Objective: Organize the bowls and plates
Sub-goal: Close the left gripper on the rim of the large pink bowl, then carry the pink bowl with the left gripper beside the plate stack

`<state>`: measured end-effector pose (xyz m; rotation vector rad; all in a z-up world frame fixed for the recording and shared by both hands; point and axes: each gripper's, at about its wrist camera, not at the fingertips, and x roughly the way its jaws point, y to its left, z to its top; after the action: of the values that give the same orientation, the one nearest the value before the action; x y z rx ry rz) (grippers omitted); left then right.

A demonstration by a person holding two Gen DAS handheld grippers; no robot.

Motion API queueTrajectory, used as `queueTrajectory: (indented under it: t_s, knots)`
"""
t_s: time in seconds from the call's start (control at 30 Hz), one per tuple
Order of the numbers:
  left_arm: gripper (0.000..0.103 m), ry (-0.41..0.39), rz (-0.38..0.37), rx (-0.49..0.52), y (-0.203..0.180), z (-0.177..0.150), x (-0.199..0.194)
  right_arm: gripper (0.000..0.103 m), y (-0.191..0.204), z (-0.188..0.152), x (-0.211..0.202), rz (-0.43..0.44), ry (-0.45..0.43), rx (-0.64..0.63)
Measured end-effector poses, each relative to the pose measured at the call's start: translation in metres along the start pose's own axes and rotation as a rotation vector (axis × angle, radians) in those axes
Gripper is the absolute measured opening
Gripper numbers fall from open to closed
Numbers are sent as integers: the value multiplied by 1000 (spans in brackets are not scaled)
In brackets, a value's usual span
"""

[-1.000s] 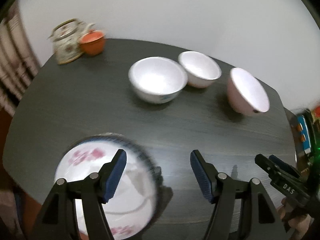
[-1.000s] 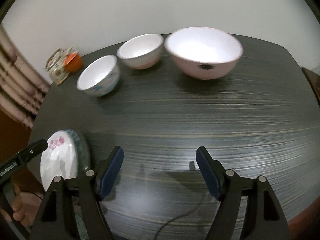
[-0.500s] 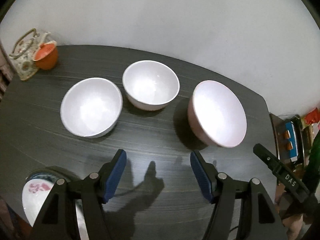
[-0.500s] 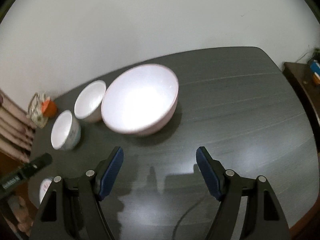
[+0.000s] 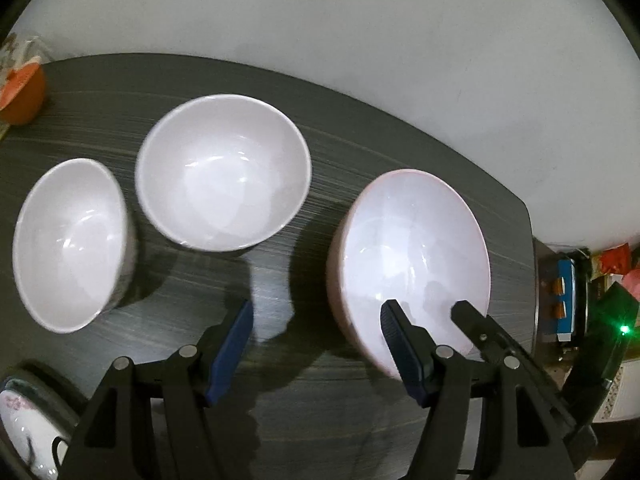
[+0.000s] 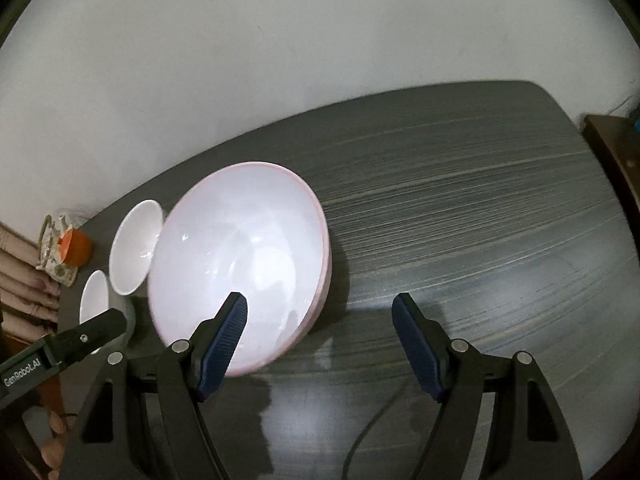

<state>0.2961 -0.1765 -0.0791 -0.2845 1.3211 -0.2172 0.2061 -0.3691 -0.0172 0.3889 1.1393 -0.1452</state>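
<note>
While both claws hang wide and empty above the dark wood-grain table (image 6: pixel 480 200), the large pink-rimmed white bowl (image 6: pixel 240 256) sits near its front edge, with two smaller white bowls (image 5: pixel 222 172) beside it. The right gripper (image 6: pixel 318 340) has its left pad over the big bowl's near rim; the left gripper (image 5: pixel 316 344) straddles the opposite side. A good grip probably means one pad inside, one outside the wall, seated deep before closing. Whether any pad already touches the rim is hard to tell. A flowered plate (image 5: pixel 24 432) waits at the table's corner.
</note>
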Motion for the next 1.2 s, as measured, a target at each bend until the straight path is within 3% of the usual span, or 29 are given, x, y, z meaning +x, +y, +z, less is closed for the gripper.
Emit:
queueTrajectory:
  t_s: [0.27, 0.4, 0.5, 0.67, 0.93, 1.2]
  knots:
    - [65, 32, 2, 2, -13, 11, 25, 67, -6, 9, 25, 5, 33, 8]
    - [25, 41, -4, 7, -15, 12, 34, 56, -9, 7, 33, 30, 46, 18]
    - [17, 49, -23, 5, -16, 11, 39, 40, -12, 6, 36, 46, 46, 23]
    - [15, 29, -19, 31, -20, 5, 30, 17, -11, 3, 37, 80, 54, 22]
    - [15, -10, -17, 75, -21, -19, -15, 18, 0, -9, 14, 65, 26, 13]
    - [15, -41, 14, 88, -6, -70, -73, 18, 21, -38, -35, 104, 0, -9]
